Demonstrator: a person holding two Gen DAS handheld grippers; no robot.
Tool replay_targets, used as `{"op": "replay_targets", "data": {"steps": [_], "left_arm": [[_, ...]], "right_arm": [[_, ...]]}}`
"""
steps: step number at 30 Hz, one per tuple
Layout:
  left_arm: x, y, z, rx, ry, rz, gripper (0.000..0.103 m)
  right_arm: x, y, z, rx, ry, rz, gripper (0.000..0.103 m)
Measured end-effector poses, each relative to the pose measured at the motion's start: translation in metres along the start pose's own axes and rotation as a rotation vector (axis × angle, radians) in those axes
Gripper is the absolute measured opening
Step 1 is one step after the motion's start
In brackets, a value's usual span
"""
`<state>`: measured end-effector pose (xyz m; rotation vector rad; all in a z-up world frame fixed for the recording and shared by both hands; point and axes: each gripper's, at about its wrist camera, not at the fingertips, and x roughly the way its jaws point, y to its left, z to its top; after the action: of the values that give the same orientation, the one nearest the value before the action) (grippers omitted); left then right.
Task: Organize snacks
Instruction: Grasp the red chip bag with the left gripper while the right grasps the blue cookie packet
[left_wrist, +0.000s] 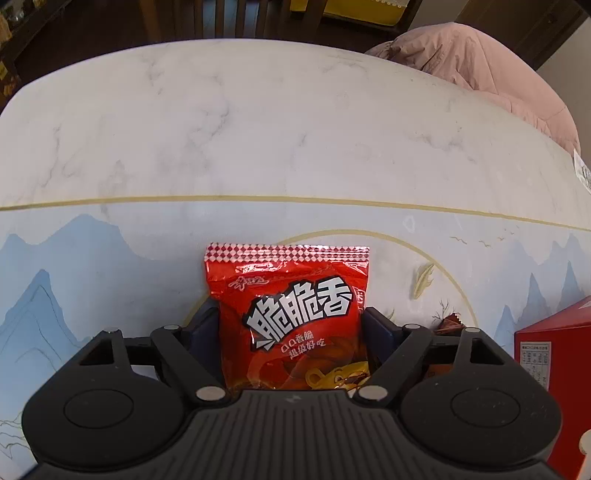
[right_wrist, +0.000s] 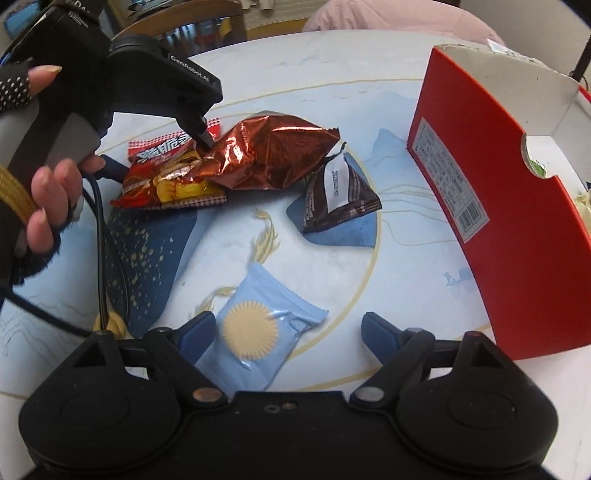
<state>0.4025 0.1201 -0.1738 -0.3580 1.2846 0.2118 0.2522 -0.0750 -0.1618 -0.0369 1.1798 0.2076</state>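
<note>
Snacks lie scattered on a marble-look table (right_wrist: 332, 74) w/ painted blue hills, waiting to go, most likely, into the red box (right_wrist: 498, 221) standing open at the right. Far left, a person's gloved hand (right_wrist: 40, 184) grips the handle of the left gripper (left_wrist: 291, 321), tool pointed steeply down over a red crisp packet (left_wrist: 291, 317). The packet sits between the blue fingers (left_wrist: 205, 325); jaws stand wide, close on either side of it, but whether the pads press it yet can't be told. Next along, overlapping that packet's edge, a crinkled copper foil bag (right_wrist: 269, 155), then a small dark brown sachet (right_wrist: 340, 195) just beside it. Nearer, the right gripper (right_wrist: 291, 328) hangs over a pale blue wrapper (right_wrist: 258, 332) w/ a yellow sun disc; its jaws gape, the left finger at the wrapper's edge, the right one well clear, nothing held. All four look light, soft and puffy, the film slick and easily crushed. Best taken, by my guess, across the flat middle or a sealed end, w/ a gentle squeeze.
</note>
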Motion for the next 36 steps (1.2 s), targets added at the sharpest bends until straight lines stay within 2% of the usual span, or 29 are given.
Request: {"op": "replay_targets", "data": {"steps": [5, 9, 14, 19, 26, 36], "left_arm": [[0.0, -0.005, -0.003, 0.057, -0.017, 0.04, 0.084], [0.0, -0.007, -0.005, 0.078, -0.015, 0.05, 0.084], [-0.002, -0.005, -0.011, 0.117, -0.031, 0.051, 0.08], [-0.006, 0.007, -0.017, 0.108, -0.047, 0.042, 0.074], [-0.017, 0.038, -0.036, 0.074, -0.056, 0.031, 0.072], [-0.045, 0.073, -0.09, 0.0, -0.053, -0.036, 0.072]], "right_arm": [[0.007, 0.011, 0.002, 0.008, -0.013, -0.059, 0.086], [0.012, 0.013, 0.0, 0.015, 0.008, -0.06, 0.081], [0.01, 0.014, -0.008, -0.035, 0.003, -0.073, 0.069], [0.004, 0.007, -0.014, -0.054, -0.024, -0.063, 0.049], [-0.004, -0.006, -0.029, -0.102, -0.075, -0.067, 0.046], [-0.029, -0.027, -0.045, -0.097, -0.107, -0.049, 0.046]]}}
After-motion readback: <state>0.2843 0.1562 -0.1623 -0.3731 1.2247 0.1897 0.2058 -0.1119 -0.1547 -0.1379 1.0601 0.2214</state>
